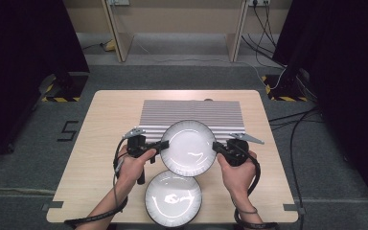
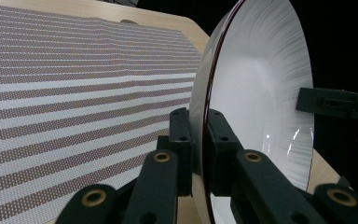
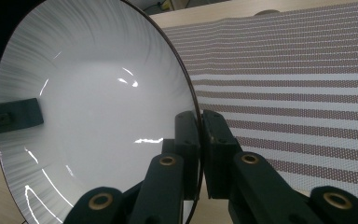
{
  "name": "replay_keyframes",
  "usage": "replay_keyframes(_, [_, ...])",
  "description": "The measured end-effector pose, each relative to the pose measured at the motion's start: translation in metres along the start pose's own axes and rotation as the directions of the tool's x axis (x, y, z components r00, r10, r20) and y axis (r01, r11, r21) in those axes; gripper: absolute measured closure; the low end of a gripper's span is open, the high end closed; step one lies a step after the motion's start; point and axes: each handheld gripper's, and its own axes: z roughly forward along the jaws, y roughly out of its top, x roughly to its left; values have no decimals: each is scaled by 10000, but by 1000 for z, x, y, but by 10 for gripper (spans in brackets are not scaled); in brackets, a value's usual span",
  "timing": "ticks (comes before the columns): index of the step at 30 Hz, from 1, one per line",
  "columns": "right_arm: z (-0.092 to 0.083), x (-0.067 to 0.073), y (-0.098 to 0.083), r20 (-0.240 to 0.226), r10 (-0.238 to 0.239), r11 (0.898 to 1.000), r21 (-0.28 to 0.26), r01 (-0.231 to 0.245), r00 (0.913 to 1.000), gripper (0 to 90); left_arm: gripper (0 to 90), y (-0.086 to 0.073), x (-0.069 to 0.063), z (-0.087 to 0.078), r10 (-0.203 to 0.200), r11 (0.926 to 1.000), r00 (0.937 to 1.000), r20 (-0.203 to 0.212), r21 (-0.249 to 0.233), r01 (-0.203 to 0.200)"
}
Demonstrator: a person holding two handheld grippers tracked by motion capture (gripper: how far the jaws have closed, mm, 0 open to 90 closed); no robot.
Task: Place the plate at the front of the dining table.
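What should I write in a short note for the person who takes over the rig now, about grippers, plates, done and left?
Left gripper: shut on the left rim of the upper plate.
Right gripper: shut on its right rim.
The upper plate is held between both, partly over the striped mat; whether it is lifted or resting I cannot tell.
The second plate lies on the table at the near edge, untouched.
Done: upper plate gripped.
Left: probably set it on the mat, release, then the second plate.

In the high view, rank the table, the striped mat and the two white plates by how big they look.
1. Table
2. Striped mat
3. Held plate and lower plate: look alike; the held one is raised nearer the camera, so no ranking.
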Motion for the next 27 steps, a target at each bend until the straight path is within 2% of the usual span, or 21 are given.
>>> replay_keyframes(19, [8,-2,5,32,86,10000,28,-86,10000,860,823,6,7,6,52,10000,10000,-22,-8,-52])
replay_keyframes(22, [11,-1,6,203,-88,10000,7,88,9998,859,823,5,10,9,-85,10000,10000,-4,1,85])
replay_keyframes(26, [15,-4,7,156,9,10000,38,-10,9999,858,824,4,12,12,-133,9999,9999,-40,25,133])
replay_keyframes(27, [16,-3,7,293,-159,9999,13,158,9994,859,823,4,12,14,-171,9999,9998,-55,2,171])
